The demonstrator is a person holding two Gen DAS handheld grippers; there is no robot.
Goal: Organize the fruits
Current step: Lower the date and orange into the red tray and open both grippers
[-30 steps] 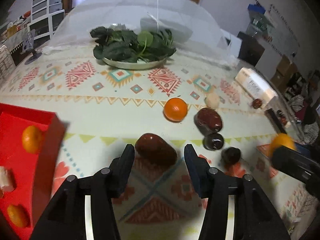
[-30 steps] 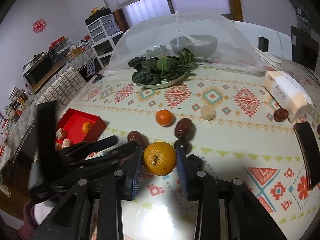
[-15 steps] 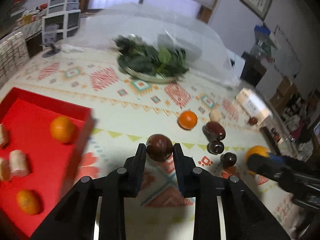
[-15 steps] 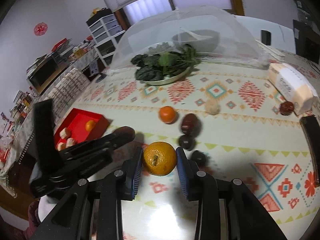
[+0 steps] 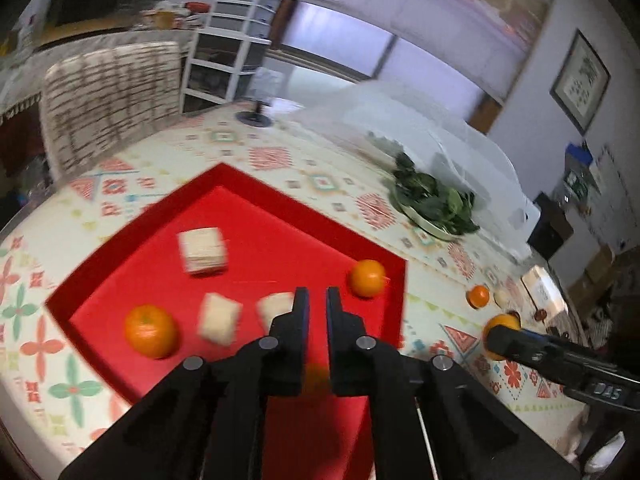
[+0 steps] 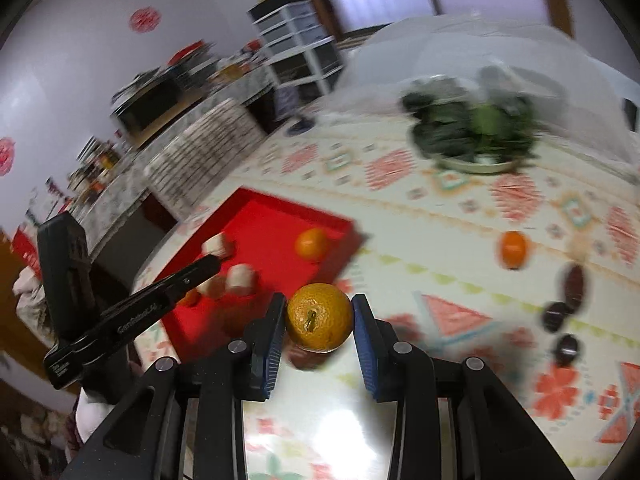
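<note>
The right tongs [image 6: 319,322] pinch an orange [image 6: 319,317] low in the frame, stem facing the camera — round, no clear long axis. The left tongs [image 5: 317,305] are shut and empty over the red tray [image 5: 256,216]. Risk: releasing before reaching the tray, the orange could roll away across the tabletop [image 6: 460,280].

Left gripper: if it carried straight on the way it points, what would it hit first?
Probably the bare floor of the red tray, between a pale block and an orange; depth is unclear.
</note>
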